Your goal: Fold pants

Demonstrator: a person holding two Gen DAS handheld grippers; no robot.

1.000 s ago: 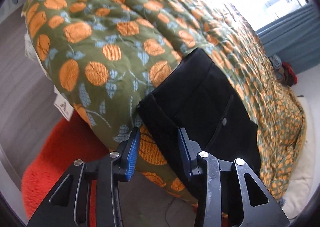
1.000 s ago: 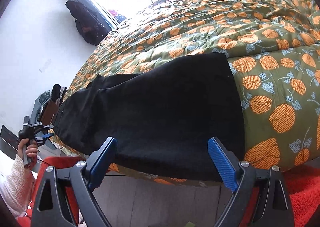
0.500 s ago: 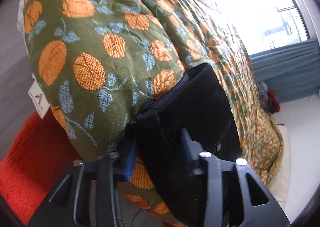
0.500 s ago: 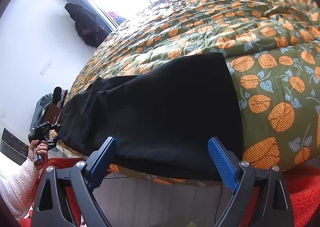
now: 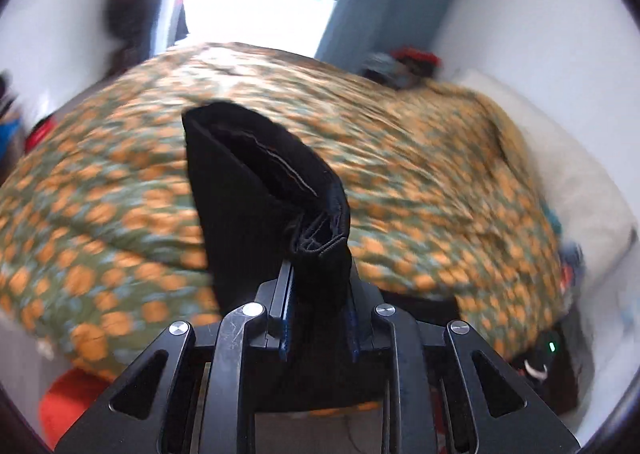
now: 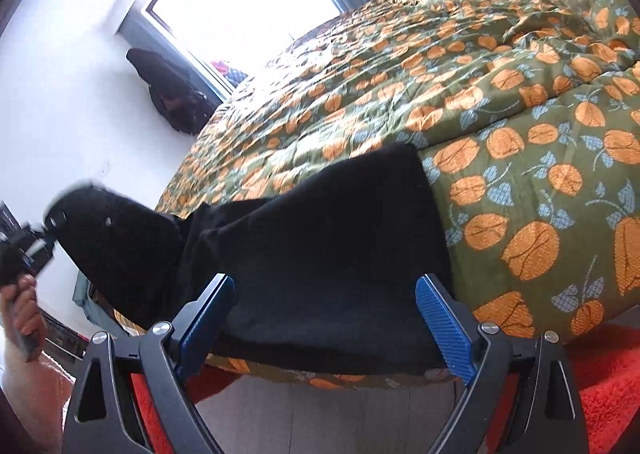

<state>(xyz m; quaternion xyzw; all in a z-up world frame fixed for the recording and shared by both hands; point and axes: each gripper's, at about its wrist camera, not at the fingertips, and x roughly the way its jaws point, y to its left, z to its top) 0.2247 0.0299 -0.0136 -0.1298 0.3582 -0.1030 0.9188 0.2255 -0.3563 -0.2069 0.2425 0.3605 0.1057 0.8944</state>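
Sunlit bedroom: black pants [image 6: 320, 254] lie on a bed's patterned quilt [image 6: 500, 101]; the left gripper [image 5: 318, 318], closing, clamps their waistband, the right gripper [image 6: 326, 318] gapes beside them.

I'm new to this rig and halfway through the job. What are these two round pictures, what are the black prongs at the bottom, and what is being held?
There is no robot arm. A person holds a two-finger gripper in each hand, and each gripper carries a fisheye camera looking along its fingers. The prongs are those fingers.

The left camera shows the left gripper closing on one end of the black pants, with the cloth between its fingers and lifted off the bed; the background is blurred.

The right camera shows the right gripper open, holding nothing, at the other end of the pants, which lies flat on the quilt. At its left edge you see the left hand raising the lifted end.
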